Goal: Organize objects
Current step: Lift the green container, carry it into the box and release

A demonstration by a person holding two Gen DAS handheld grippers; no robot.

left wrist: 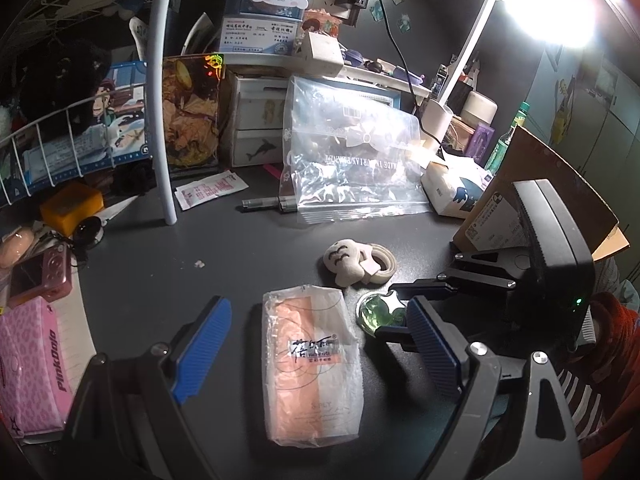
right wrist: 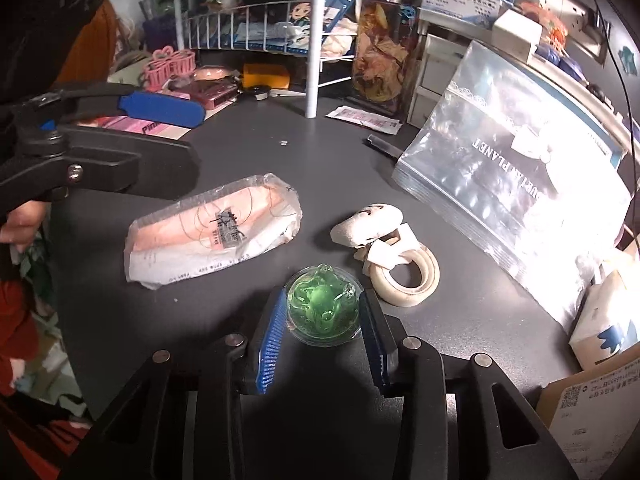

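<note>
I am closing my right tongs (right wrist: 323, 322) on the green jar (right wrist: 323, 307); left tongs (left wrist: 316, 356) are gaping wide around the tissue pack (left wrist: 311, 364), nothing sorted yet.

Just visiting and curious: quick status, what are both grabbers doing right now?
Right gripper shut on green jelly cup. Left gripper open, straddling tissue pack on desk. Tape roll and plush close beside cup.

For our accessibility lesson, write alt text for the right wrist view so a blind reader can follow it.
The right gripper closes its blue pads on a small clear tub of green slime on a dark desk. A tissue pack lies to the left, a tape roll and a white plush to the right, and the left gripper is open at far left.
</note>
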